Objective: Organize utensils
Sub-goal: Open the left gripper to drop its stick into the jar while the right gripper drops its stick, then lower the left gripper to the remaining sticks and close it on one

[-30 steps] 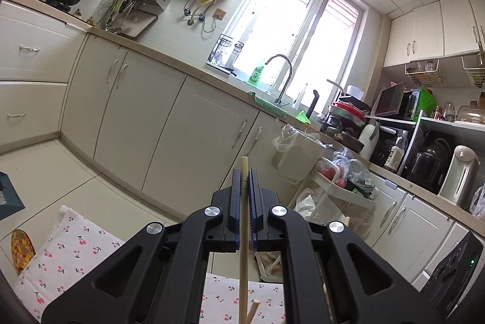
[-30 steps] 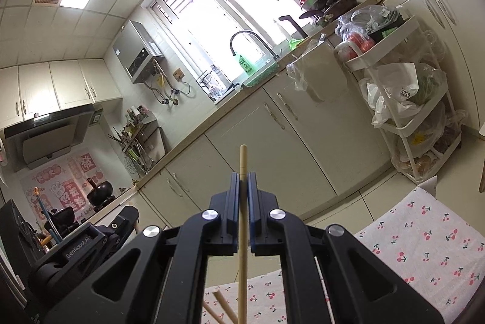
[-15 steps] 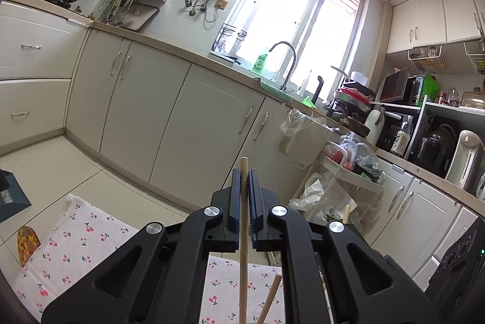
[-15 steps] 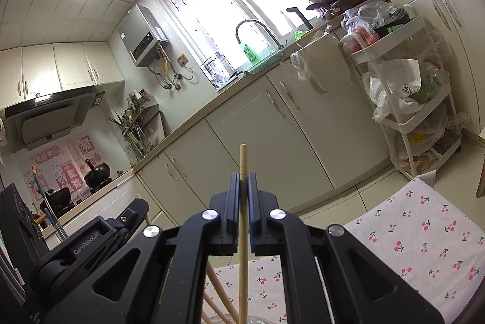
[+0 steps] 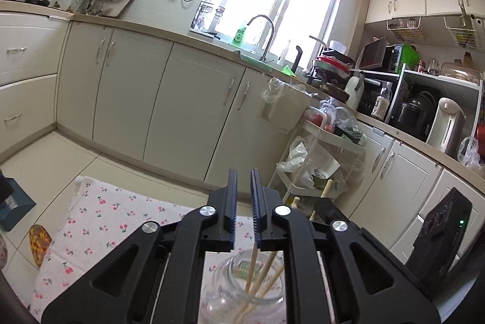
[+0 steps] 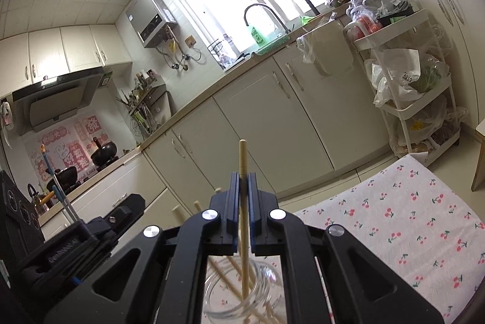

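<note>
Near the end, judging by the jar [image 5: 250, 284] on the cherry cloth [image 6: 409, 221]: several chopsticks [image 5: 266, 269] standing inside. Left tool [image 5: 243, 221] parted narrowly, empty, above the rim. Right tool [image 6: 243, 221] clamped on one chopstick [image 6: 243, 172], lower end already inside the jar; release left to do.

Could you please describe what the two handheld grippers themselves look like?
Both the left gripper and the right gripper have matte black plastic frames with triangular cut-outs, round silver bolt heads at the linkage joints, and narrow blue-edged ribbed jaws. No cables, sleeves or hands show.
</note>
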{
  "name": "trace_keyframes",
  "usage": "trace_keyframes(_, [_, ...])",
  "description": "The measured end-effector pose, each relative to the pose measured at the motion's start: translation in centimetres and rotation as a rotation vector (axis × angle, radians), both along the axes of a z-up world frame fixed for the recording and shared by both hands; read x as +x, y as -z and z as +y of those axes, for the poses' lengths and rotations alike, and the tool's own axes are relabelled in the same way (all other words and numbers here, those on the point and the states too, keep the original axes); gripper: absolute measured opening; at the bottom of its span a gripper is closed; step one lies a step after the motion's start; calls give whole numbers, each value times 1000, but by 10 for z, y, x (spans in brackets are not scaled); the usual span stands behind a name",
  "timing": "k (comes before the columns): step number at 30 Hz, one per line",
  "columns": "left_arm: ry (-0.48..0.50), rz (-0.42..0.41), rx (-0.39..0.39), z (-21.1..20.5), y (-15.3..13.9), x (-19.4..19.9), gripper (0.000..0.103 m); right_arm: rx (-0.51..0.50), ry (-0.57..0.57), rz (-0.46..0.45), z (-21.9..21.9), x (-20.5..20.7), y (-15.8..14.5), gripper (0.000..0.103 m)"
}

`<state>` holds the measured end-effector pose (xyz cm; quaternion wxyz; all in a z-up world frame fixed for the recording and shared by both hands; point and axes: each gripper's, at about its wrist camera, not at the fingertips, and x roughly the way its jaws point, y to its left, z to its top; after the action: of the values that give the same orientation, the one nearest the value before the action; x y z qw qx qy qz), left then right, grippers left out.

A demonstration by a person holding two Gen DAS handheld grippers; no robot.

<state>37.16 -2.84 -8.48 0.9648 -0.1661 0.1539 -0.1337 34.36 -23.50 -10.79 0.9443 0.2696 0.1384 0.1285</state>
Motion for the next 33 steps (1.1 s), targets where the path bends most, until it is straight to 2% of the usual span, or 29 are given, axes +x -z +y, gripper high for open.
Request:
trace_keyframes(2, [-9, 14, -5, 8, -1, -12, 20, -13, -17, 5, 3, -5, 0, 6])
trace_keyframes(4, [-20, 28, -11, 14, -2, -20, 35, -27, -37, 12, 7, -10, 0, 7])
trace_keyframes(7, [-33, 53, 1, 22, -1, -37, 43, -51, -85, 42, 14, -20, 3, 8])
trace_keyframes(9, [-32, 82, 14, 26, 1, -49, 48, -60, -101, 58, 13, -30, 3, 21])
trace_keyframes(10, [-34, 101, 20, 28, 3, -55, 51, -63, -100, 66, 12, -37, 3, 24])
trace_keyframes(15, [-26, 224, 78, 33, 23, -85, 56, -103, -116, 145, 3, -78, 7, 28])
trace_keyframes(23, [-29, 427, 188, 33, 70, -126, 59, -236, -204, 420, 14, -141, 54, 29])
trace_keyframes(25, [-22, 483, 207, 30, 83, -134, 59, -279, -242, 463, 28, -147, 65, 29])
trace_keyframes(30, [-23, 524, 219, 28, 89, -150, 64, -408, -295, 522, 64, -141, 84, 29])
trace_keyframes(33, [-25, 531, 226, 29, 87, -156, 67, -460, -270, 539, 72, -128, 87, 29])
